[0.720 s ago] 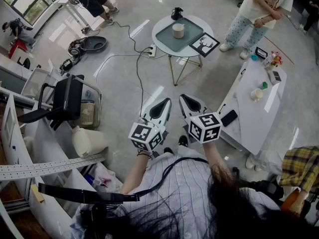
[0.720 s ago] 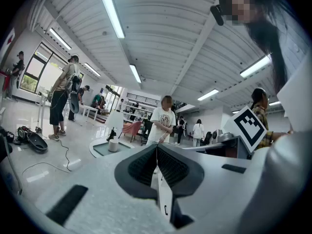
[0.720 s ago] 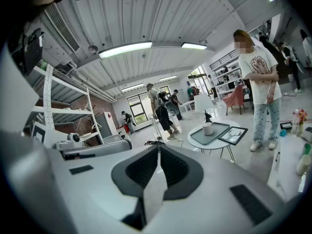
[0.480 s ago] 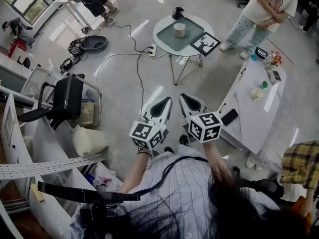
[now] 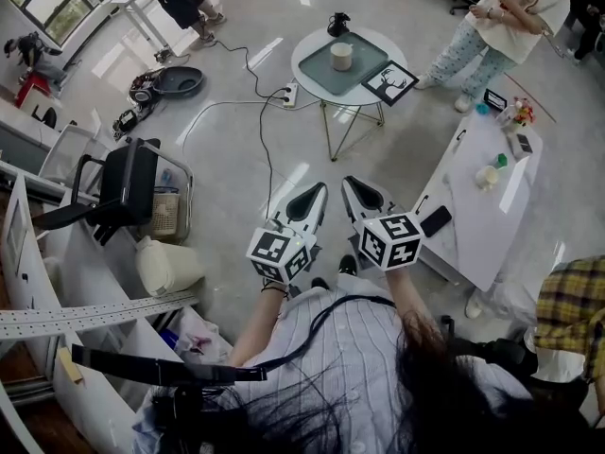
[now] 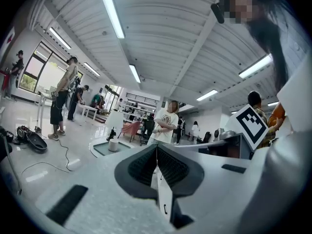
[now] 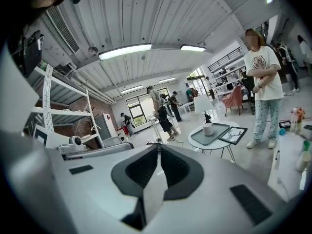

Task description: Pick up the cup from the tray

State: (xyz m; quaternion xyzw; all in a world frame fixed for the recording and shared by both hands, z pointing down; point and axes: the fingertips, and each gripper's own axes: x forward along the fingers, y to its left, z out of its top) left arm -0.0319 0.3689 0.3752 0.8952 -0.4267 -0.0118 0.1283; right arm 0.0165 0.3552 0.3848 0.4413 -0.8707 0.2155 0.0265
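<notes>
A pale cup [image 5: 341, 56] stands on a grey-green tray [image 5: 322, 76] on a small round white table [image 5: 307, 52], far ahead of me across the floor. Both grippers are held close to my body, well short of that table. My left gripper [image 5: 315, 191] has its jaws shut with nothing between them, and so does my right gripper [image 5: 348, 183]. In the left gripper view the cup [image 6: 113, 145] shows small, left of the shut tips [image 6: 156, 147]. In the right gripper view the cup [image 7: 208, 128] and tray [image 7: 212, 135] lie right of the shut tips [image 7: 159, 146].
A framed deer picture [image 5: 390, 82] and a black lamp base [image 5: 337, 24] share the round table. A long white table [image 5: 463, 206] with small items and a phone [image 5: 435, 222] runs along my right. A person [image 5: 492, 17] stands beyond it. Cables [image 5: 255, 93] cross the floor; a black chair [image 5: 123, 187] is at the left.
Both grippers stay shut and almost still. The person at the far right has shifted a little, and the view has moved slightly.
</notes>
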